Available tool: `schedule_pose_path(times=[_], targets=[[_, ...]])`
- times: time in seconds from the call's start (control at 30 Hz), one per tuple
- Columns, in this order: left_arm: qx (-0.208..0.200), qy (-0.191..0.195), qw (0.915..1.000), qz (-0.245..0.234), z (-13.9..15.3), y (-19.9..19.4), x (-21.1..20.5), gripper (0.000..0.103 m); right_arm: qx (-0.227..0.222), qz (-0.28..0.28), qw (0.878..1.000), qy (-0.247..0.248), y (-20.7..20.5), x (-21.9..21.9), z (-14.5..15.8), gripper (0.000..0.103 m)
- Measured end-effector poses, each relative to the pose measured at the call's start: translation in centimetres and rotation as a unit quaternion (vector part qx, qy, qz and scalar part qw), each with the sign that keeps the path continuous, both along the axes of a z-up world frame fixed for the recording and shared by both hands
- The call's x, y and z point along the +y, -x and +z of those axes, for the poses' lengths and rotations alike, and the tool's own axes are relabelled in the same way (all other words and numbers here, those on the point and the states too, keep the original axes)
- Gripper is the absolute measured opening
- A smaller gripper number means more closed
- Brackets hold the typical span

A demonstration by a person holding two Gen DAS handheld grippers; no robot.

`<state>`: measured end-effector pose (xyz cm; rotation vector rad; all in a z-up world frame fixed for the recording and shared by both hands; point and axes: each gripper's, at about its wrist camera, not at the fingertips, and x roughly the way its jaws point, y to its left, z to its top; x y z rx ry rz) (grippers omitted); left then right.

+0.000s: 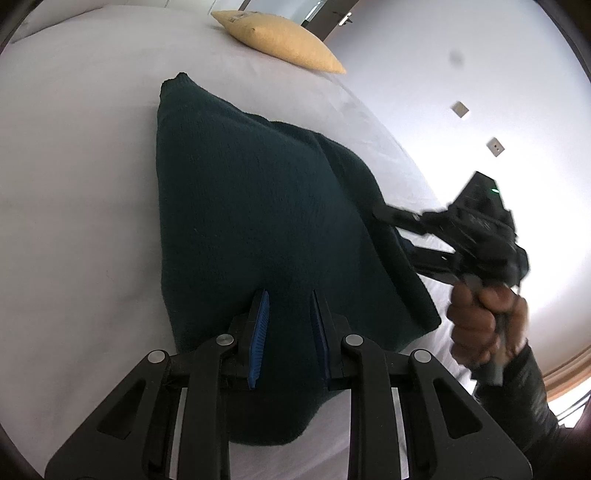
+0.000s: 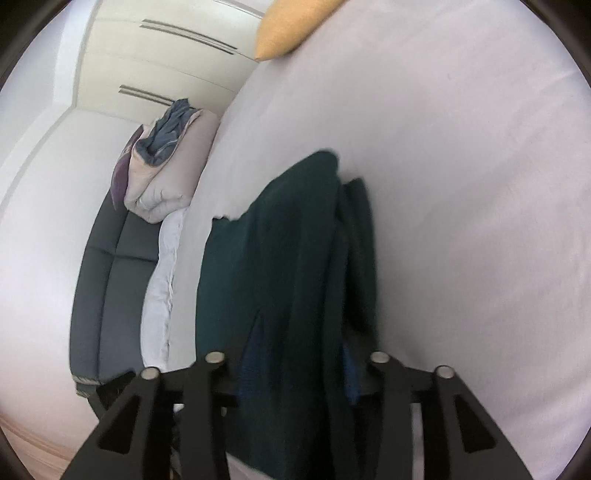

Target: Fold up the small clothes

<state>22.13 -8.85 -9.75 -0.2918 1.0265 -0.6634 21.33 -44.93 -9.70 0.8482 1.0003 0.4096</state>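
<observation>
Both tongs hold my dark green sweater (image 1: 258, 206): left gripper (image 1: 288, 306) pinches its near hem, right gripper (image 2: 295, 339) clamps a fold at three o'clock, on the bed (image 1: 74, 184).

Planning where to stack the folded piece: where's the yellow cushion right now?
The yellow cushion lies at the far end of the white bed, beyond the dark green sweater; only its corner shows at the top of the right wrist view.

**Around the Bed**

A yellow pillow (image 1: 280, 35) lies at the far end of the bed (image 1: 81, 184), which has a white sheet. Beside the bed stands a dark gray couch (image 2: 110, 295) with a bundle of bedding (image 2: 166, 166) on it. Two small plates (image 1: 476, 127) sit on the white wall (image 1: 443, 55).
</observation>
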Motion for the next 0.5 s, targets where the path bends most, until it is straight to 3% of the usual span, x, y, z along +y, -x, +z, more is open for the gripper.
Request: schedule_pose_path(times=[0.1,0.2,0.37,0.5], targets=[[-0.001,-0.014,0.9999,-0.007,-0.6,0.3,-0.6,0.022,0.001,0.013,1.0,0.024,1.3,1.4,0.7,0.04],[-0.008,-0.036,0.9991,-0.021,-0.5,1.1,-1.5,0.022,0.01,0.018,0.999,0.046,2.4,1.0,0.2,0.019],[-0.024,-0.041,0.9979,-0.044,-0.8,3.3,0.0,0.022,0.025,0.011,1.0,0.006,2.1,-0.2,-0.9,0.014],[-0.021,-0.019,0.9993,-0.024,0.5,3.7,2.4,0.022,0.024,0.003,0.998,-0.05,2.5,-1.2,-2.7,0.013]])
